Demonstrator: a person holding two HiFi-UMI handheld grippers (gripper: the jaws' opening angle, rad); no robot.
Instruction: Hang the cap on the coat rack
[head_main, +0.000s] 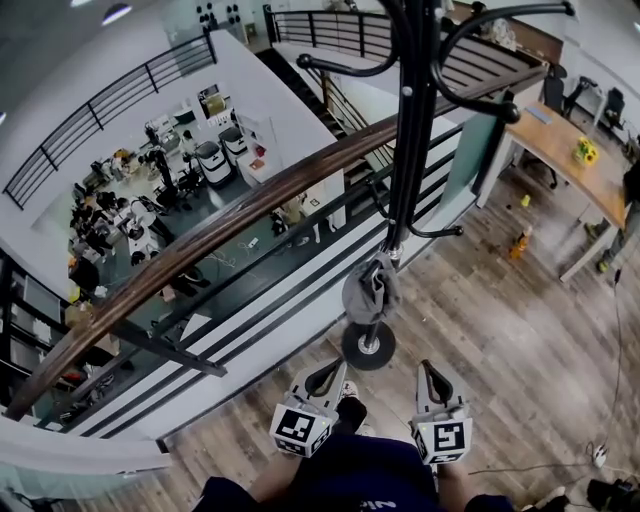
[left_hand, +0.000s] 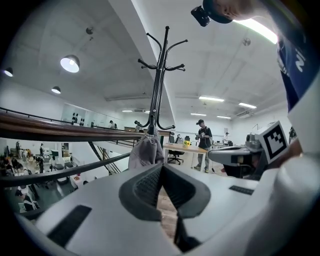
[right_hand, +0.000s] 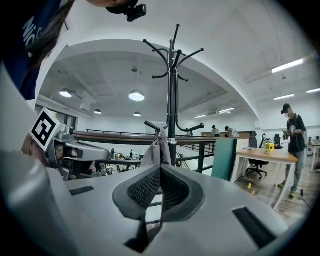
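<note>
The cap (head_main: 372, 290), a grey, slack piece of cloth, hangs from one of the low hooks of the coat rack (head_main: 410, 150). It lies close against the black pole, above the rack's round base (head_main: 368, 345). Nothing holds it but the hook. In both gripper views it droops straight down beside the pole, with the wooden handrail (head_main: 200, 240) running behind the rack.

The left gripper (head_main: 335, 367) and the right gripper (head_main: 430, 367) sit side by side on the near side of the rack, apart from the cap and pointing toward it. Each gripper's fingers are clenched on nothing. In the left gripper view the ribbed pads meet at the tip (left_hand: 162, 167), and the cap (left_hand: 146, 150) hangs well beyond them. The right gripper view shows the same closed fingers (right_hand: 160, 170), with the cap (right_hand: 157, 152) beyond.

Judged from this, the hanging itself is done. What may remain is only to draw the grippers away from the rack, and perhaps to check that the cap sits securely on its hook.

No brand or label can be read on the cap or the rack. The cube on each gripper carries a black-and-white square marker (head_main: 302, 428). The person's dark top (left_hand: 300, 60) shows white lettering that is cut off and cannot be read whole.
</note>
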